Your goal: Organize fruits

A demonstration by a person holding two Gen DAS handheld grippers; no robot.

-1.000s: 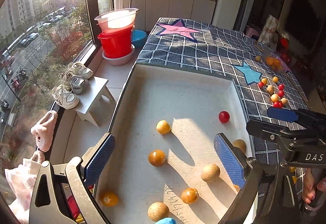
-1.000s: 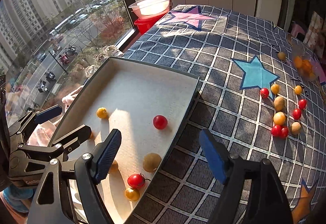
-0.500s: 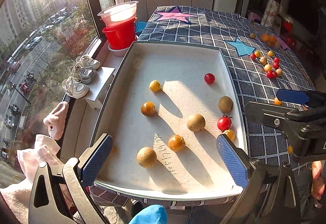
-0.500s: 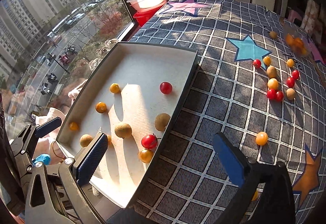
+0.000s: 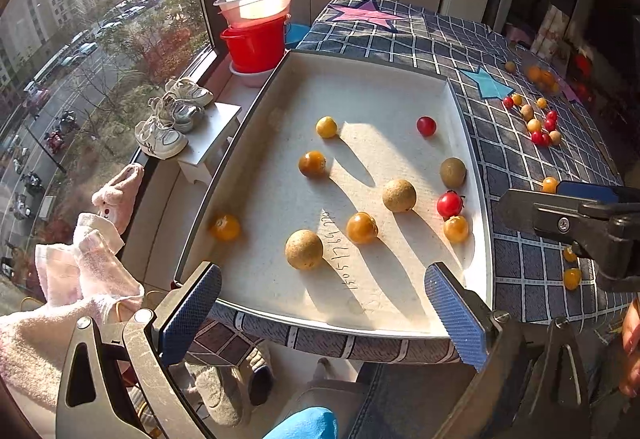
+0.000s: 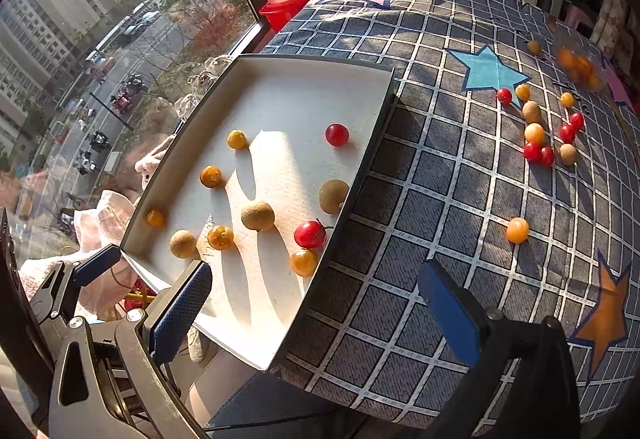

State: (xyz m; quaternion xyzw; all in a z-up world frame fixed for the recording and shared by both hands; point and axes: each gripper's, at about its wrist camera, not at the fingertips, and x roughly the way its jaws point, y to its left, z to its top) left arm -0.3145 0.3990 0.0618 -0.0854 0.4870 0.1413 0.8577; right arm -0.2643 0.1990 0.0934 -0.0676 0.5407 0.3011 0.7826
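Both the left gripper (image 5: pixel 324 309) and right gripper (image 6: pixel 316 309) hang empty, jaws spread wide. Cherry tomatoes, longans and a kumquat (image 5: pixel 362 227) lie scattered in the white tray (image 5: pixel 256 111).

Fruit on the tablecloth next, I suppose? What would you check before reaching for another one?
1. Left gripper open and empty: ok.
2. Right gripper open and empty: ok.
3. Tray has bare floor for more fruit: ok.
4. Fruit left on the cloth: ok, a lone orange fruit lies nearest, and a cluster farther off.
5. Clear path from the right gripper to the orange fruit: ok, only bare cloth lies between.
6. Tray steady on the table: cannot tell, its near edge seems to overhang.
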